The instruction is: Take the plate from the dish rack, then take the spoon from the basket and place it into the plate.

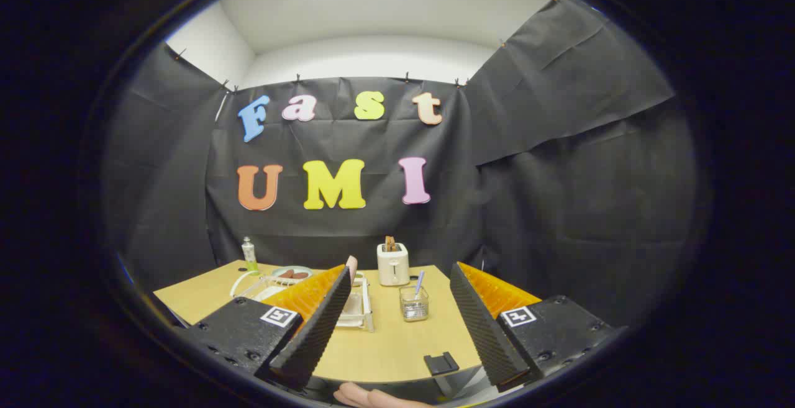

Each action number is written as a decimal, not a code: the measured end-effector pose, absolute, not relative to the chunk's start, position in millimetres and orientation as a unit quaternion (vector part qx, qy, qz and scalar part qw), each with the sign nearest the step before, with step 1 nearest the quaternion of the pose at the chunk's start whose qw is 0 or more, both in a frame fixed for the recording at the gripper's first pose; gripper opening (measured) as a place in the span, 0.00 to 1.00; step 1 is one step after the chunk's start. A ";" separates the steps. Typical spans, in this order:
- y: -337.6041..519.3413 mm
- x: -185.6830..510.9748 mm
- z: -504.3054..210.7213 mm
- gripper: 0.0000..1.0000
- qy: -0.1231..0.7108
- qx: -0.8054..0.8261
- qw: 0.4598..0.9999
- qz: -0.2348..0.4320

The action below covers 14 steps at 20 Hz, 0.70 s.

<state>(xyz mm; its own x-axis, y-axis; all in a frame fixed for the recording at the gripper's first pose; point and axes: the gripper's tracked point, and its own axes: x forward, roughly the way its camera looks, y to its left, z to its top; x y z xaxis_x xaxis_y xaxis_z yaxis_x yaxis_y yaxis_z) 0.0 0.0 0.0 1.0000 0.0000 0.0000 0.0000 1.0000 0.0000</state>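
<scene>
Hovering above the near edge of the table [385, 346], the gripper [397, 327] holds its two fingers [317, 327] spread wide with nothing between them. Close in, at the near rim, sits a small black clip-like piece [441, 363], and below it a bit of a hand [372, 397] is cut off. Just ahead, between the fingers and a little toward the right one, stands the basket [414, 303], a small clear container with the spoon [419, 284] upright in it, handle up. Spoon looks light, thin and stiff, likely slick; best taken across the handle near its top, where it clears the basket rim. Bowl end is lost in the basket's glare. Beside the left finger lies the dish rack [357, 308], white-framed, largely hidden behind that finger. A pale rounded edge peeks over the finger's tip [351, 266]; probably the plate standing in the rack, though I cannot tell for sure. If so: rigid, heavier than the spoon, smooth, breakable, to be pinched at the upper rim. Farther back stand a white toaster [393, 264] with something in its slot, a dish [292, 273] holding brownish items, and a small bottle [249, 254] at the far left corner. What the dish holds is too small to make out.
</scene>
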 end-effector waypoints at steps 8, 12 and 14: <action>-5.8 0.3 -7.3 1.00 0.007 0.000 1.000 -0.005; -6.2 1.1 -10.7 1.00 0.010 -0.002 1.000 -0.005; -8.0 0.1 -11.9 1.00 0.011 -0.005 1.000 -0.008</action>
